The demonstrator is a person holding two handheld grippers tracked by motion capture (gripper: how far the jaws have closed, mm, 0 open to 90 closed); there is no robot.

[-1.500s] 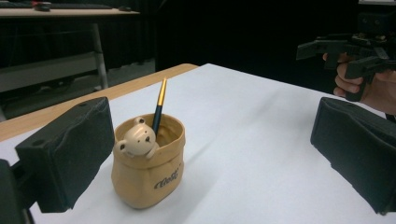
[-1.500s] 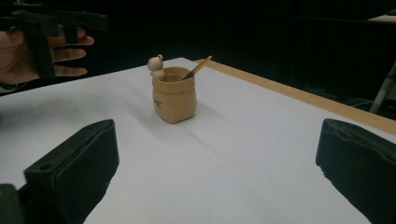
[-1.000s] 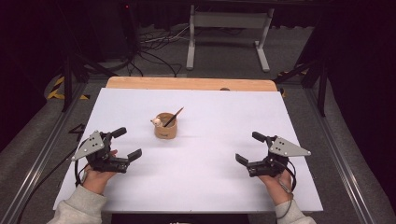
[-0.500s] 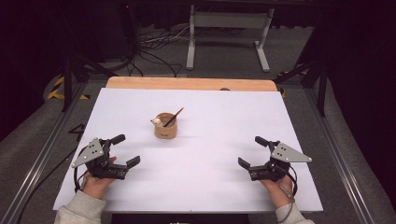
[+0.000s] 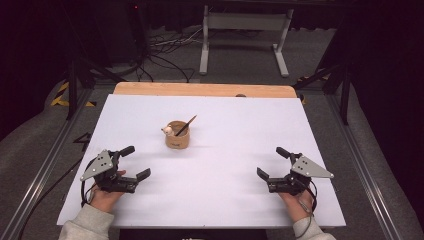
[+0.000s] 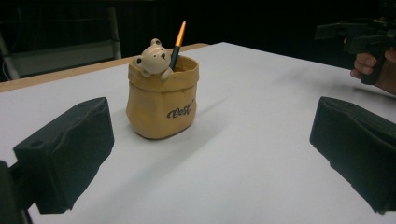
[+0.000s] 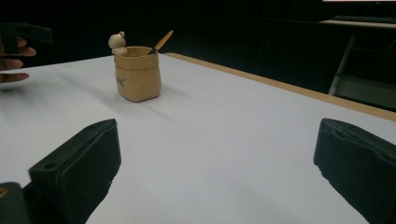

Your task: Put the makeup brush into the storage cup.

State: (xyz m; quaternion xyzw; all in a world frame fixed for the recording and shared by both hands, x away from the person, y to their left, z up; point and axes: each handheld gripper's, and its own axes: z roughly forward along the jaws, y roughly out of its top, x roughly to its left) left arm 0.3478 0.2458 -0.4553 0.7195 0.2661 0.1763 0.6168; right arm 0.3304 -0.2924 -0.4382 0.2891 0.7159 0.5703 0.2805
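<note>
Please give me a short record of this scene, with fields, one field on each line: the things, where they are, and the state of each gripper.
surface: white table
holder: tan sack-shaped pot, upright, mid-table, small bear figure on its rim
content: pencil leaning inside the pot
left gripper: open, holds nothing, near side, apart from the pot
right gripper: open, holds nothing, near side, farther from the pot
contact: neither gripper touches the pot
</note>
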